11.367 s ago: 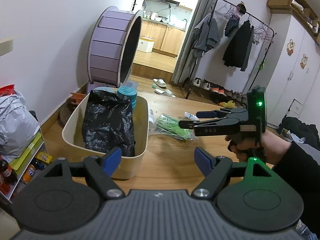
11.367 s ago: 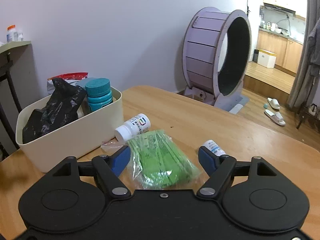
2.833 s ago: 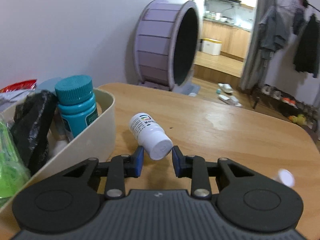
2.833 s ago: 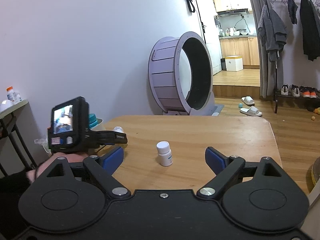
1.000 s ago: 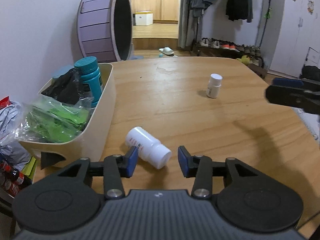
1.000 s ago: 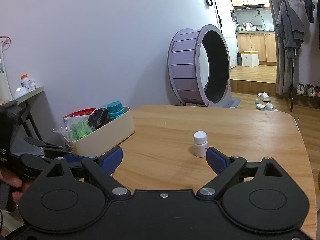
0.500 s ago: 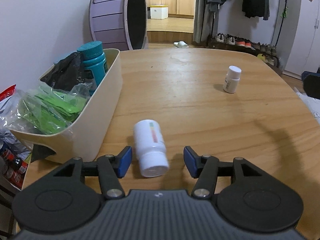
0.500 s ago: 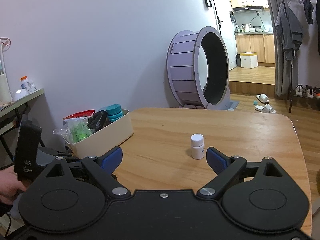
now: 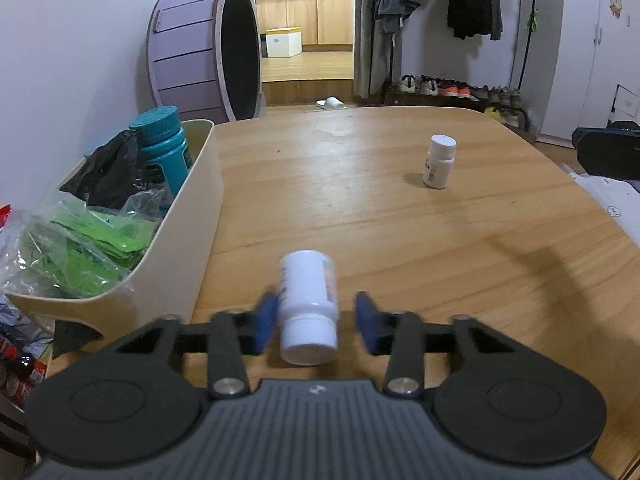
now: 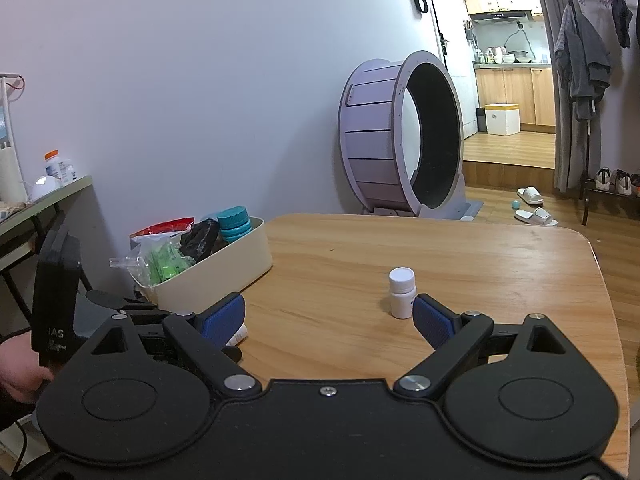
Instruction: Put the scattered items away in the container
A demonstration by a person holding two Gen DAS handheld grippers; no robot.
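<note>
The left gripper (image 9: 316, 322) has just been closing around a white bottle (image 9: 308, 306) that lies on its side on the wooden table (image 9: 400, 216), cap end toward the camera. The blurred left pad (image 9: 265, 322) sits against the bottle's side, while a narrow gap shows between the bottle and the right pad, so the bottle is between the jaws but not yet pinched on both sides. The bottle lies near the table's near edge, just beside the wall of the cream container (image 9: 200, 216), which stands along the table's left edge. In the container are a teal bottle (image 9: 162, 144), a black bag (image 9: 110, 170) and a clear packet of green items (image 9: 88, 240).

The right gripper (image 10: 328, 318) has its jaws spread wide with nothing between them. A small white bottle (image 10: 401, 292) stands upright toward the middle of the table, beyond the pads and just beside the right one (image 10: 434, 320). A person's hand (image 10: 18, 368) holds the left gripper's handle at the left edge of the right wrist view
</note>
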